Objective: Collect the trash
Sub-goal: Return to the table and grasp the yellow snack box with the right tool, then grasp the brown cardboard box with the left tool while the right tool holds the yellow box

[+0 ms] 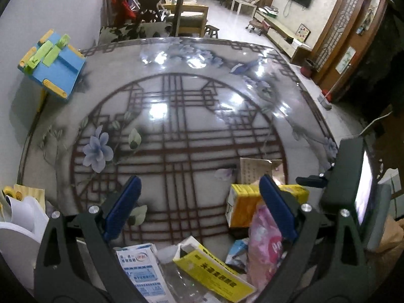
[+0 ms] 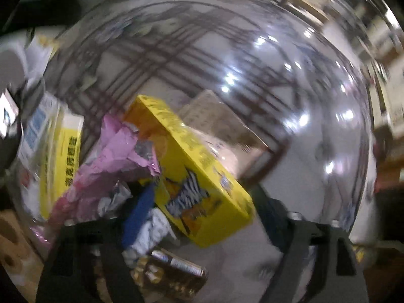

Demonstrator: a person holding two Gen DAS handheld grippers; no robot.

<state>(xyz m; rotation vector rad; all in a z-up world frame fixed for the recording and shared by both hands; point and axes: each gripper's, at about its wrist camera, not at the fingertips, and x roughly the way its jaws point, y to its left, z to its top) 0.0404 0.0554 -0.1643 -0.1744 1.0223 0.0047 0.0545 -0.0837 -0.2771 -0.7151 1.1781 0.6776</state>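
My left gripper hangs open over the patterned glass table, nothing between its blue pads. Below it lie a blue-and-white carton, a flat yellow box, a pink wrapper and an orange-yellow box. The right view is blurred. There my right gripper points down, open, its fingers either side of the yellow box; the pads do not seem to press on it. A pink wrapper, crumpled white paper and a brown wrapper lie close by.
A blue, yellow and green plastic stand sits at the table's left edge, a dark chair behind the far edge. White papers are at the near left. A tan sheet lies beyond the boxes. The right tool's dark body stands at the right.
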